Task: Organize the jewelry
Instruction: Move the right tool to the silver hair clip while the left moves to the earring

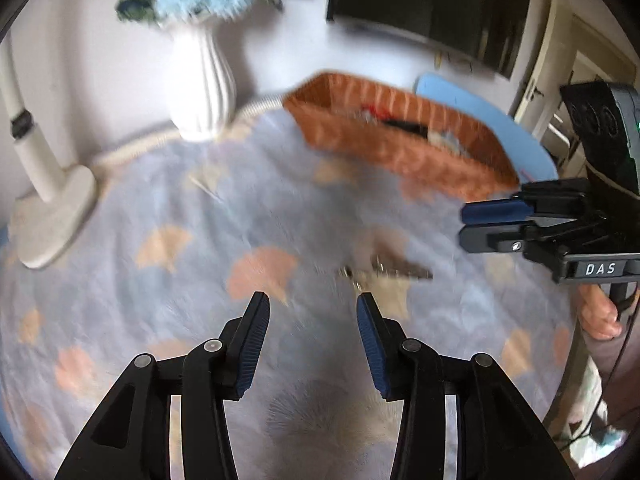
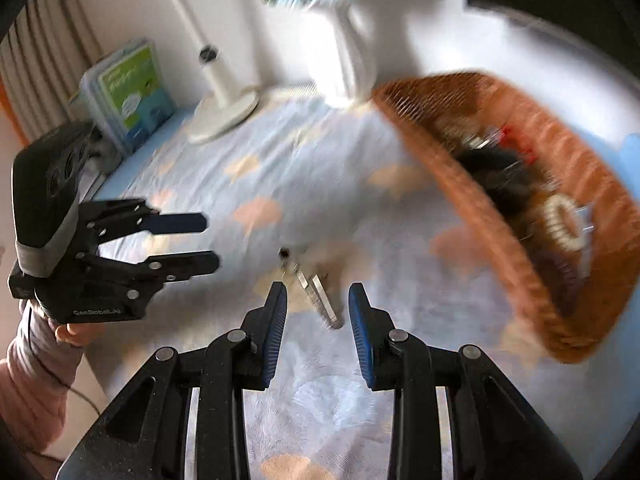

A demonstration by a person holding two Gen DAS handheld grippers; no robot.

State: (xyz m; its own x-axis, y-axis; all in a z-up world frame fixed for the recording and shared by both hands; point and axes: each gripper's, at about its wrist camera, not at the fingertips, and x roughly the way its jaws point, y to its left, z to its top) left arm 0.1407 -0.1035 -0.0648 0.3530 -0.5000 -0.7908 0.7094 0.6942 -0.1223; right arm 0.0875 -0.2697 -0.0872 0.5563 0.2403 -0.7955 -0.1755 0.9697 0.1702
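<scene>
A small silver jewelry piece [image 1: 400, 270], a metal bar with a bit of chain, lies blurred on the blue patterned tablecloth [image 1: 160, 200]. My left gripper [image 1: 313, 300] stands open just short of it, with nothing between its fingers. In the right wrist view the silver piece [image 2: 320, 300] shows between the tips of my right gripper [image 2: 317, 292], whose pads stand apart from it, open. The left gripper [image 2: 210, 240] comes in from the left. The right gripper [image 1: 463, 226] enters sideways at the right. An orange wicker basket [image 1: 400, 148] [image 2: 460, 208] holds several pieces, among them a white bead bracelet [image 2: 564, 220].
A white ribbed vase [image 1: 200, 72] with blue flowers and a white lamp base [image 1: 52, 216] stand at the table's far side. A stack of books [image 2: 132, 92] lies at the far left. A blue chair [image 1: 460, 96] and a dark screen [image 1: 432, 0] are behind the basket.
</scene>
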